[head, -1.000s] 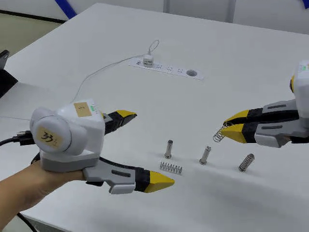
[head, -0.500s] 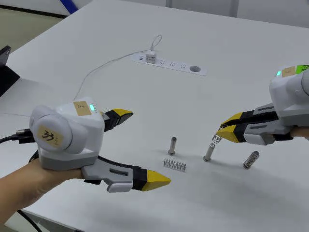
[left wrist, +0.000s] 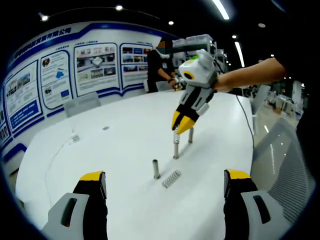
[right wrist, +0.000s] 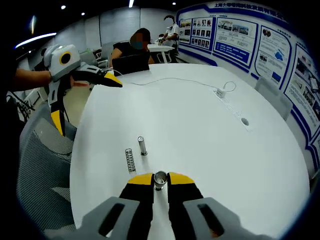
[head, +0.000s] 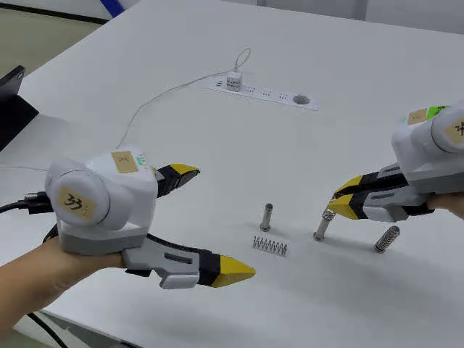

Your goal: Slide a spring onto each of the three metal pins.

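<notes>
Spring by spring, starting with the head view: the held spring (head: pixel 328 214) is pinched between the pressed-together tips of the right hand-held gripper (head: pixel 342 204), which reaches in from 3 o'clock. Its lower coils meet the top of the middle pin (head: pixel 320 232). At 3 o'clock of that pin stands the third pin (head: pixel 387 238), with coils wrapped round its shaft. At 9 o'clock stands the bare pin (head: pixel 267 217). The loose spring (head: pixel 270 246) lies flat on the white desk (head: pixel 217 130) just beside the bare pin's foot, at 6 o'clock. The left hand-held gripper (head: pixel 217 220) hangs at 9 o'clock of the pins, jaws spread wide and holding nothing. A power strip (head: pixel 264 93) lies well apart at 12 o'clock.

In the left gripper view, that gripper's own jaws rise far apart at 7 and 5 o'clock. The right hand-held gripper (left wrist: pixel 182 122) comes down from 1 o'clock, and the held spring (left wrist: pixel 176 134) hangs directly over the middle pin (left wrist: pixel 175 150). The bare pin (left wrist: pixel 156 169) stands at 7 o'clock of it, with the loose spring (left wrist: pixel 171 178) just beside.

In the right gripper view, the yellow tips squeeze a metal ring seen end-on, the held spring (right wrist: pixel 160 179). The bare pin (right wrist: pixel 142 145) is at 11 o'clock and the loose spring (right wrist: pixel 130 160) at 10 o'clock. The left hand-held gripper (right wrist: pixel 85 105) is further off, spread open.
</notes>
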`<state>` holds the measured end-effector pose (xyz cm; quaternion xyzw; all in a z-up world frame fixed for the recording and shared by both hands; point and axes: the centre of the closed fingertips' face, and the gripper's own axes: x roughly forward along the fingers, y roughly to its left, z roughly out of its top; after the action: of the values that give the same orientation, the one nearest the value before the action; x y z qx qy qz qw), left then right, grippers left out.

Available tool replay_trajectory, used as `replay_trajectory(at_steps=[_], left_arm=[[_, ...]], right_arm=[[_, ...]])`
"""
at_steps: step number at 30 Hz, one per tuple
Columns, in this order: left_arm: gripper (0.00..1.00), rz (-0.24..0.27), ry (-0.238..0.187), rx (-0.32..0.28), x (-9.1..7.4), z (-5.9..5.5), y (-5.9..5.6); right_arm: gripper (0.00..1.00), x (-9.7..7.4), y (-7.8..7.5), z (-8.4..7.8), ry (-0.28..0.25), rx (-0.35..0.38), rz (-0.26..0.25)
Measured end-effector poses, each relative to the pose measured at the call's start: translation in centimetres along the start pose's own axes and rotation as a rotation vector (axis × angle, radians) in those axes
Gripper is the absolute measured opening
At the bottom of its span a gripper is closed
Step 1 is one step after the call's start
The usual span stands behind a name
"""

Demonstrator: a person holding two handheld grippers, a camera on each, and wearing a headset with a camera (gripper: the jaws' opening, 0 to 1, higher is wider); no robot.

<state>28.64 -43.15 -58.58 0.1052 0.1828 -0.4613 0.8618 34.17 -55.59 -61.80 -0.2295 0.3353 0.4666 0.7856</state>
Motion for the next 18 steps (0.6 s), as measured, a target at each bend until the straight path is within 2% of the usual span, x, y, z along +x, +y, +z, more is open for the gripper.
replay_trajectory(at_steps=[10,18], left_arm=[[0.99,0.001,0.005,-0.003,0.0,-0.1,-0.1],[0.99,-0.012,0.003,-0.021,0.2,-0.3,-0.4]], right_arm=[[0.10,1.3,0.3,-0.8,0.035,-0.025,0.001],[0.10,2.1,0.2,-1.7,0.047,-0.009,0.007]])
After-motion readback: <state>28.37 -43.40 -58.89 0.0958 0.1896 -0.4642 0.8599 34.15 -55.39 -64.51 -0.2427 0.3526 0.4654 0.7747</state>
